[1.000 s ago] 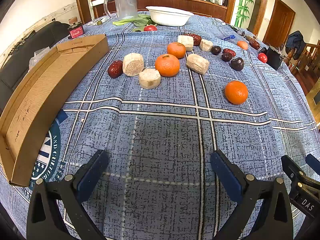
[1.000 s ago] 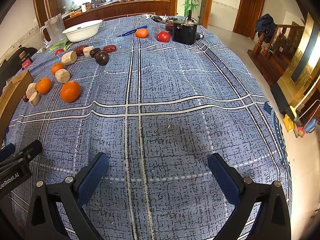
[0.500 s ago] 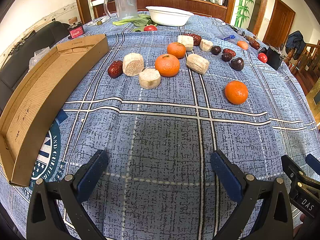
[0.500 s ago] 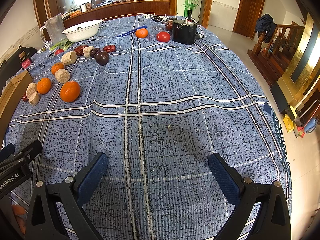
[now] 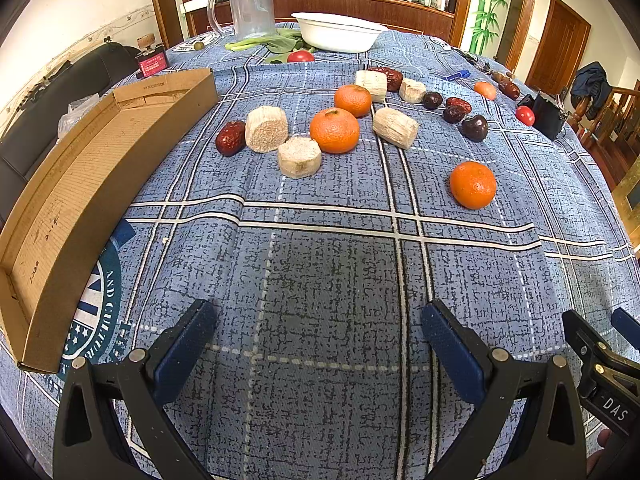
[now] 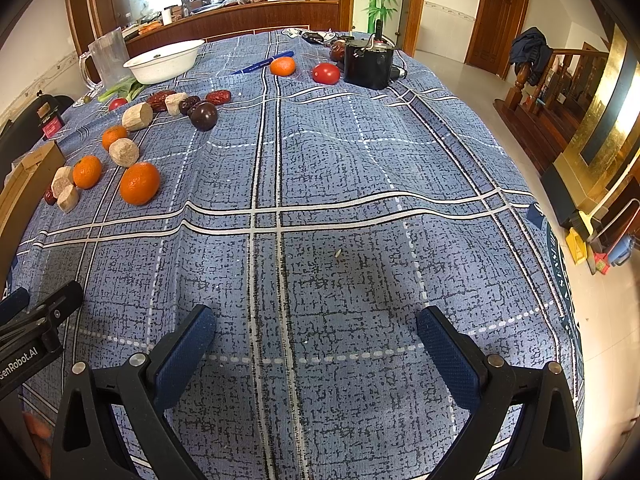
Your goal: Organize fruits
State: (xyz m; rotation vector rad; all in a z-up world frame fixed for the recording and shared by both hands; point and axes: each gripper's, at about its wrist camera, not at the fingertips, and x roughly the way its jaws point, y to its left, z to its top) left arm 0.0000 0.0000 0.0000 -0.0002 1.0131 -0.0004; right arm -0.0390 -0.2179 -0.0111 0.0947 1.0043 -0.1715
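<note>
Fruit lies scattered across the far half of a blue plaid tablecloth [image 5: 328,264]. Three oranges show in the left wrist view: one at the right [image 5: 473,185], one in the middle [image 5: 334,130] and one behind it [image 5: 353,100]. Pale sugarcane chunks [image 5: 266,129] and dark red dates [image 5: 230,138] lie among them, with a dark plum [image 5: 475,128] further right. An empty cardboard tray [image 5: 92,184] lies at the left. My left gripper [image 5: 320,344] hangs open over bare cloth near the front edge. My right gripper [image 6: 316,344] is open too, with nothing between its fingers.
A white bowl [image 5: 338,32], a clear jug [image 5: 250,6] and green leaves stand at the back. A black pot [image 6: 368,65], a tomato [image 6: 326,73], a small orange [image 6: 282,66] and a blue pen [image 6: 262,63] sit far right. The table edge drops to a tiled floor [image 6: 600,312].
</note>
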